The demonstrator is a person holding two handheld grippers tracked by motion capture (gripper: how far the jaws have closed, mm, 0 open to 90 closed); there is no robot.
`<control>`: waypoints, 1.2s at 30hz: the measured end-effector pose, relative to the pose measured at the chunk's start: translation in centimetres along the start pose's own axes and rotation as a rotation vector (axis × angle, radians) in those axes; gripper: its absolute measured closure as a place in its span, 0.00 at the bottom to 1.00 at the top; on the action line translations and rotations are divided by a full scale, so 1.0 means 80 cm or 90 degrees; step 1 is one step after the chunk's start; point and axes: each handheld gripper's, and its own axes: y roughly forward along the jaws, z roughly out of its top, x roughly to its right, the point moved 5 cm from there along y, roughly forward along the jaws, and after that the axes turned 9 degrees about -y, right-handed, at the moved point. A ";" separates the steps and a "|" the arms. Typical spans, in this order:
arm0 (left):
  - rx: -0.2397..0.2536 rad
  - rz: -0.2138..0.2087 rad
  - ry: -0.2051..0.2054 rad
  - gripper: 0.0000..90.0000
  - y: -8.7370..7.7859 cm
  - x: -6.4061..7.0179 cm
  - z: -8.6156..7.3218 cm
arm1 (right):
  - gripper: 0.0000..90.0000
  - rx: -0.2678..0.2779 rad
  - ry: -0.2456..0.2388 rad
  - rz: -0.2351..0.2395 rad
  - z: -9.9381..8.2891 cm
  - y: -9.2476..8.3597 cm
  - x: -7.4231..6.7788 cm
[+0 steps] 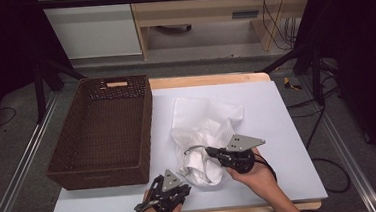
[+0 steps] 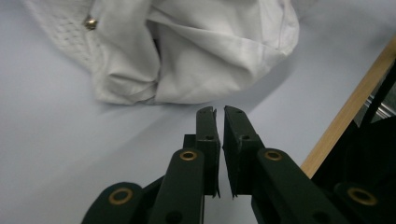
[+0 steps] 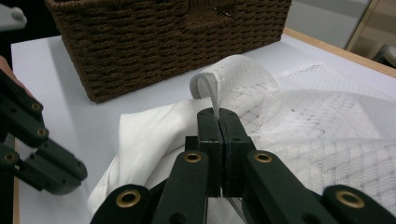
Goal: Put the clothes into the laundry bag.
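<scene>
I have two claws. My right claw [image 3: 219, 113] is pressed tight on a thin strip of the crumpled white cloth [image 1: 205, 135], and the strip loops up from between its jaws. My left claw [image 2: 219, 112] has its jaws almost together, with just a thin crack and nothing in it. Its tips sit just short of the cloth's smooth folded edge, not touching it.

The cloth lies in the middle of the high view, on the pale grey desk [image 1: 277, 115]. Part of it is smooth and part has a little diamond pattern.

There is one big brown woven basket [image 1: 102, 132]. It stands at the left of the high view, just beside the cloth. In the right gripper view it fills the top of the frame like a wall behind the cloth, and its top is cut off there. I cannot see anything in it.

In the left gripper view, one small shiny round thing [image 2: 90, 22] sits on the cloth at the upper left. I cannot tell what it is. The cloth is cut off at the top there.

Behind the desk stands light wooden furniture [image 1: 199, 10], with dark cables at the upper right. My arms are cut off at the bottom edge.
</scene>
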 end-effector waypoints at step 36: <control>0.029 -0.028 -0.040 1.00 0.067 -0.005 0.068 | 0.99 0.008 0.011 -0.005 0.004 -0.001 0.008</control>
